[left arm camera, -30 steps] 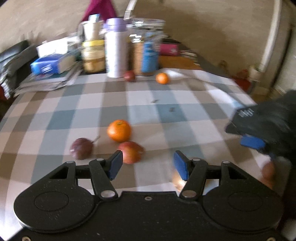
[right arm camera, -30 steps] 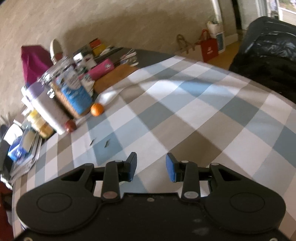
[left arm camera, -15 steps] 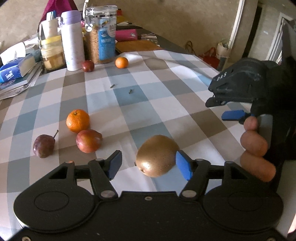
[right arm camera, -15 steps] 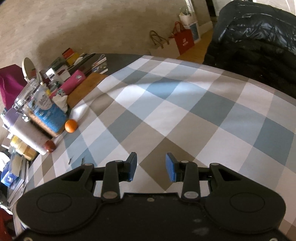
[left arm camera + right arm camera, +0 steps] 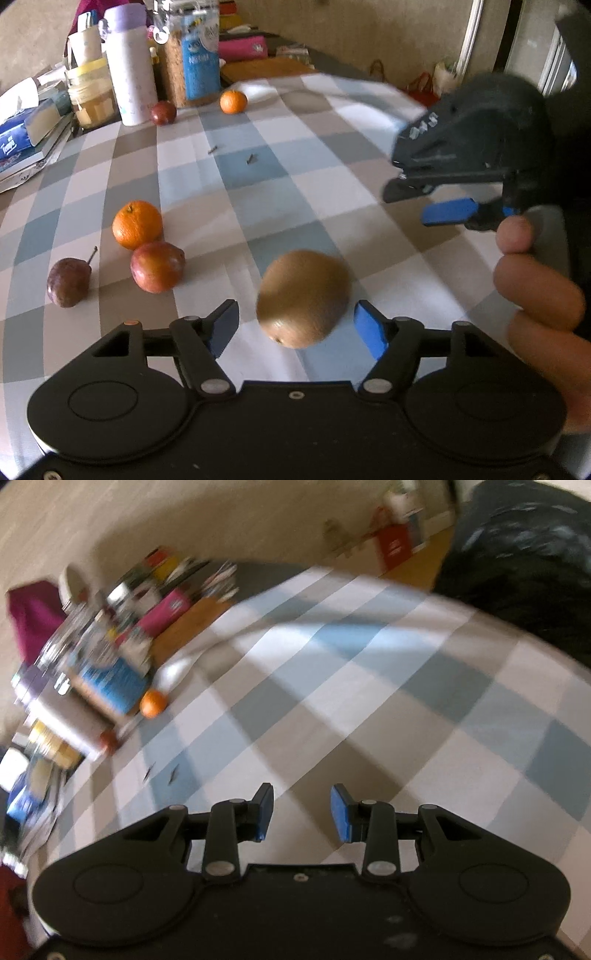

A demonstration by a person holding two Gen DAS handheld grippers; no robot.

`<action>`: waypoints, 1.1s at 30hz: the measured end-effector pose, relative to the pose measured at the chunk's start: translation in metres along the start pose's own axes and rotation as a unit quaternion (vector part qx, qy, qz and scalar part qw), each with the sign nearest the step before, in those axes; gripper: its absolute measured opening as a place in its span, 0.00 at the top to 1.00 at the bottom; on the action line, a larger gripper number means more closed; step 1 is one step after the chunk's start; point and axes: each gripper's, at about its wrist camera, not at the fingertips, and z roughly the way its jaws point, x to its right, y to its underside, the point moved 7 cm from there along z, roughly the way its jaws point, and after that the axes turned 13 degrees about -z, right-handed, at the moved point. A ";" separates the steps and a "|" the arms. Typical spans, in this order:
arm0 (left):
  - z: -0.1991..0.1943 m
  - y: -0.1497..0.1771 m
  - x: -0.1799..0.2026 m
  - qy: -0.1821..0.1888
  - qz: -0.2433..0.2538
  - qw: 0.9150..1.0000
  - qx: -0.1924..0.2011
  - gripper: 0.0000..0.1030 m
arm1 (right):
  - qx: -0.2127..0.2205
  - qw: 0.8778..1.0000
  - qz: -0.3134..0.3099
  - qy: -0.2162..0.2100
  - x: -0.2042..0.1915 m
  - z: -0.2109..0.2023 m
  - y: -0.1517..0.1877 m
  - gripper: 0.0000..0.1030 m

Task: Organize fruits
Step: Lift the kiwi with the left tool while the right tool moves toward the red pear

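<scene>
In the left wrist view my left gripper [image 5: 297, 326] is open, its blue pads on either side of a brown kiwi [image 5: 303, 298] on the checked tablecloth [image 5: 258, 173]; the pads do not touch it. To the left lie an orange [image 5: 137, 223], a red plum [image 5: 157, 266] and a dark passion fruit [image 5: 68, 277]. A small orange [image 5: 233, 102] and a dark red fruit [image 5: 163, 112] sit at the far side. My right gripper [image 5: 436, 206] hovers at the right. In the right wrist view it [image 5: 301, 812] is open and empty above the cloth.
Jars, a white bottle [image 5: 131, 66], a blue-labelled container [image 5: 195, 62] and a stack of books and boxes [image 5: 26, 129] crowd the table's far edge. Two small dark bits [image 5: 251, 158] lie mid-table. A black jacket [image 5: 517, 554] lies beyond the right edge.
My left gripper swung right from the plum and orange and came to straddle the kiwi. The right gripper came into the left view and keeps moving; its view is blurred.
</scene>
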 end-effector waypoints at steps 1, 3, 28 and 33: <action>0.002 0.001 0.002 -0.006 0.005 1.000 -0.001 0.31 | -0.011 1.000 -0.011 -0.011 -0.004 0.002 0.002 0.63; 0.002 0.002 0.002 -0.015 0.009 1.000 0.003 0.31 | -0.025 0.999 -0.031 -0.022 -0.010 0.004 0.005 0.63; 0.000 -0.013 -0.008 -0.014 -0.029 0.999 0.033 0.34 | -0.039 0.995 -0.081 -0.033 -0.025 0.005 0.016 0.63; -0.005 -0.014 -0.010 0.001 -0.053 0.998 0.028 0.45 | -0.034 0.997 -0.064 -0.040 -0.023 0.002 0.014 0.63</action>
